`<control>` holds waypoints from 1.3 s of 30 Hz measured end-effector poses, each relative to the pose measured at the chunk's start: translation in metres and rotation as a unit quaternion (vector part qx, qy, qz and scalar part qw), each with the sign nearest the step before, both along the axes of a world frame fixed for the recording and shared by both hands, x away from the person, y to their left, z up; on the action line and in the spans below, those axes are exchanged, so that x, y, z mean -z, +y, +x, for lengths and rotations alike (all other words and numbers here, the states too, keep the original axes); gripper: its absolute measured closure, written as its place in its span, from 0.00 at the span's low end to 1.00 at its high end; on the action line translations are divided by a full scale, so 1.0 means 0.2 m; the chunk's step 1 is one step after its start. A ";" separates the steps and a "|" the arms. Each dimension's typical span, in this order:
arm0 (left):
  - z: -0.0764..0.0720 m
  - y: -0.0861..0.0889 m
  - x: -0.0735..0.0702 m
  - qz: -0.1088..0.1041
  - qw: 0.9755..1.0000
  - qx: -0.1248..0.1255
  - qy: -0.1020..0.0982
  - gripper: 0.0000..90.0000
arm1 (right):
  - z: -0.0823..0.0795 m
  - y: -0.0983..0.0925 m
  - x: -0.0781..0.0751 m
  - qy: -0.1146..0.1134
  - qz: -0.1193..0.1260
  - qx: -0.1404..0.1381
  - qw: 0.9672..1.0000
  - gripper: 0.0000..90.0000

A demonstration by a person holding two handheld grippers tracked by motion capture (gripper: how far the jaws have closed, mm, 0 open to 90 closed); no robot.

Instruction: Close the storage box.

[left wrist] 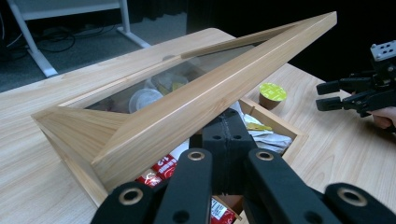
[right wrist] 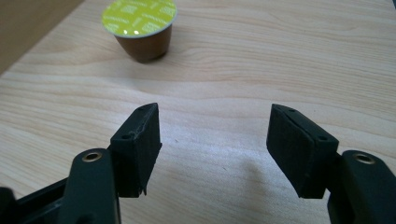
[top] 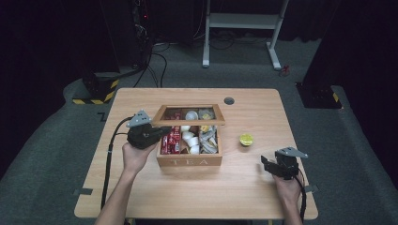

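Our closed left tongs (left wrist: 226, 140) prop the glass lid (left wrist: 196, 88) of the wooden tea box (top: 189, 161) mid-counter, while our open right tongs (right wrist: 215, 144) hover empty near the right edge, short of the yellow-topped coffee capsule (right wrist: 141, 29).

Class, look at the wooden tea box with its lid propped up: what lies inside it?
Inside the tea box lie red packets, white capsules and pale sachets. The raised lid and the left gripper cover the back and left edges.

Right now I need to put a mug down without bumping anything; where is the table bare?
Bare: the front strip below the tea box, and the far edge behind its lid. Crowded: between capsule and right hand-held gripper.
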State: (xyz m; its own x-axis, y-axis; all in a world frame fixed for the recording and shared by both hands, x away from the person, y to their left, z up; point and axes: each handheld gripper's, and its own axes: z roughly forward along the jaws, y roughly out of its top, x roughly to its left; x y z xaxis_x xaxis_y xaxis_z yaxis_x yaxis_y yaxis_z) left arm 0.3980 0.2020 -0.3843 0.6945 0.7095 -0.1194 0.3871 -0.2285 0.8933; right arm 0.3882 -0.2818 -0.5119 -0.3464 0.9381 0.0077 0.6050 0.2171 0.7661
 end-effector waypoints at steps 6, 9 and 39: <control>-0.01 0.00 0.02 0.005 1.000 0.002 0.002 1.00 | 0.01 0.01 0.04 0.011 -0.017 -0.001 1.000 0.39; -0.01 0.00 0.02 0.005 1.000 0.002 0.003 1.00 | 0.01 0.01 0.05 0.017 -0.021 0.002 1.000 0.39; -0.04 0.02 0.12 -0.008 1.000 0.006 0.022 1.00 | 0.02 0.02 0.05 0.025 -0.020 0.007 0.999 0.36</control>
